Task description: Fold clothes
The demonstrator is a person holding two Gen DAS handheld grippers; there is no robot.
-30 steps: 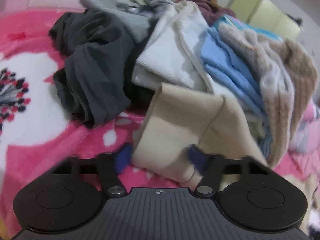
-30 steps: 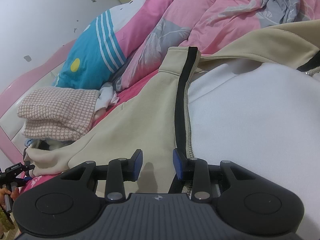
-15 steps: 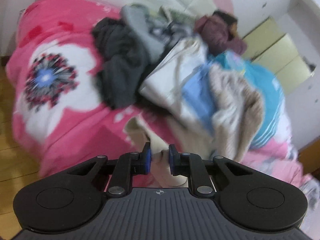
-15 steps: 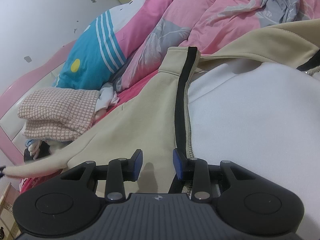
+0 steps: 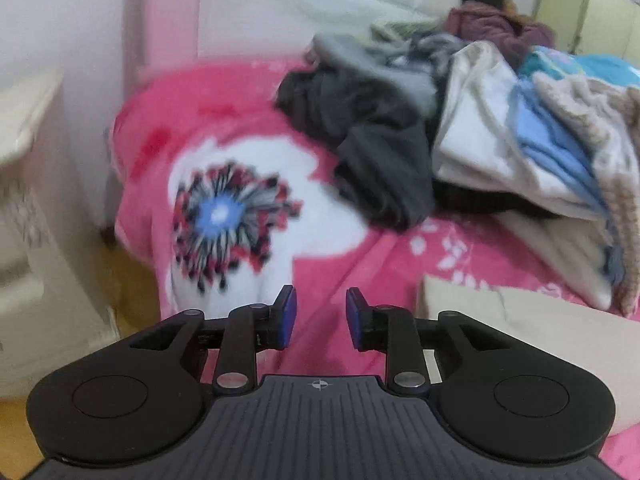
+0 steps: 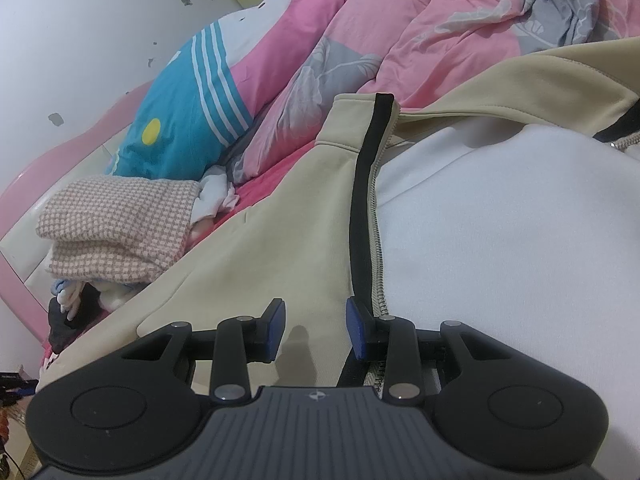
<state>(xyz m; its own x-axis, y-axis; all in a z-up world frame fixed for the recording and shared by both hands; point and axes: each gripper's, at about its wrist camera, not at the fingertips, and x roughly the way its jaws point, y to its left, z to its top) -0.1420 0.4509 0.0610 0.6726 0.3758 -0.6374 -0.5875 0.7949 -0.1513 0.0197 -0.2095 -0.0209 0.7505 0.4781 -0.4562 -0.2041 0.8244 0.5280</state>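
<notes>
Left gripper (image 5: 321,312): hanging with jaws standing narrowly apart, gripping nothing, over the pink blanket (image 5: 400,264).
Right gripper (image 6: 316,330): hovering low with jaws moderately apart, holding nothing, beside the zipper (image 6: 366,216).
Jacket (image 6: 280,240): lying spread open on the bed, white lining (image 6: 500,240) facing up; one beige edge (image 5: 520,332) showing just beside the left gripper.
Risk: pads may be catching zipper teeth, or pinching lining alone, skewing the fold.
Containers: none showing; loose clothes pile (image 5: 440,128) sitting on the blanket.

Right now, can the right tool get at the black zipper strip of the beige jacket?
Probably yes: the right tool is open, the zipper strip lies uncovered just ahead of its fingers.
</notes>
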